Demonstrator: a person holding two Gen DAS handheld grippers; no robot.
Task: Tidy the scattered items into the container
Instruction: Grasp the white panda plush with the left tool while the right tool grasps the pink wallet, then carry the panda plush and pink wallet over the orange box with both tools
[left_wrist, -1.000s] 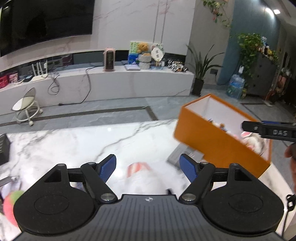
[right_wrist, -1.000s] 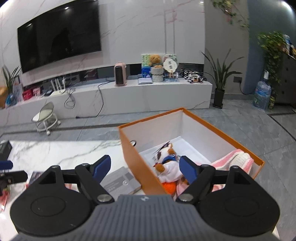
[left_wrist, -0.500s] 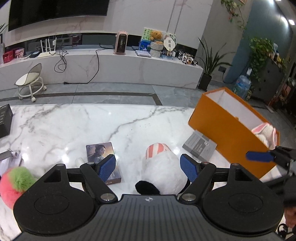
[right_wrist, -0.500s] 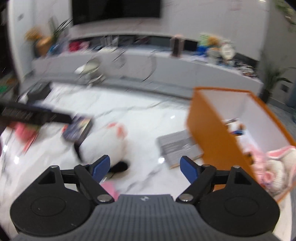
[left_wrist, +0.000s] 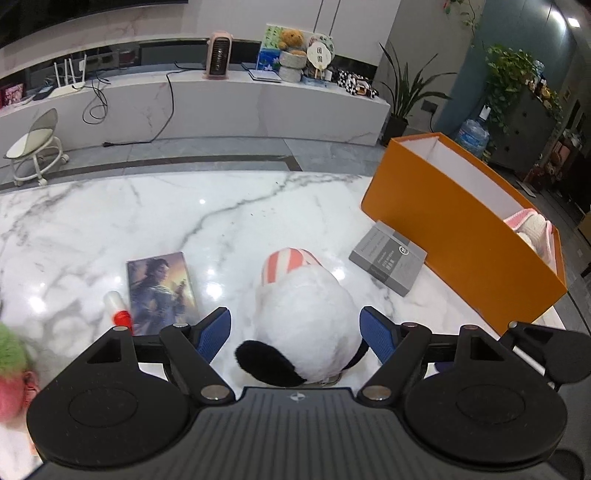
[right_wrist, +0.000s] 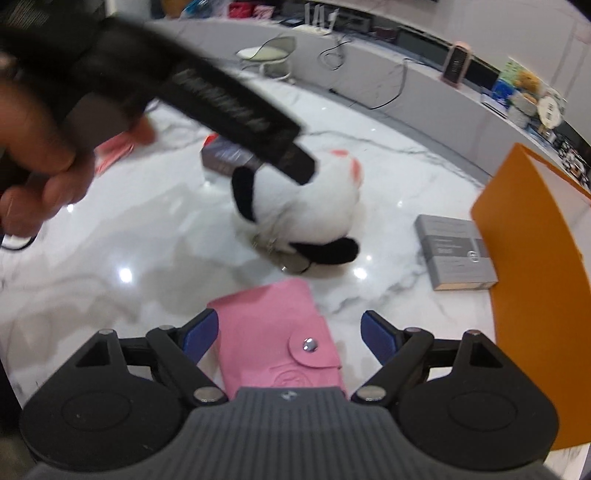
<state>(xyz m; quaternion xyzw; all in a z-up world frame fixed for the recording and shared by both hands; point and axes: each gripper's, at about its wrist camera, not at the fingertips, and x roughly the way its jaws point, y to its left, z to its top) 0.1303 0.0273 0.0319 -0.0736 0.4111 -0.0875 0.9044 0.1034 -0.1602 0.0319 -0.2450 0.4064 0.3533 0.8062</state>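
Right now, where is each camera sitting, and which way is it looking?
Left wrist: sits on the left gripper, looking down at the plush between its open fingers; no hand shows.
Right wrist: sits on the right gripper, looking down at the pink wallet; its jaws have just been opening, with the wallet between them unpressed. The person's left hand shows, holding the other gripper.
Both see the plush, grey book, orange box and marble table.

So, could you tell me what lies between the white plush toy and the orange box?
A grey book lies flat on the marble between the white plush toy and the orange box; both wrist views show it.
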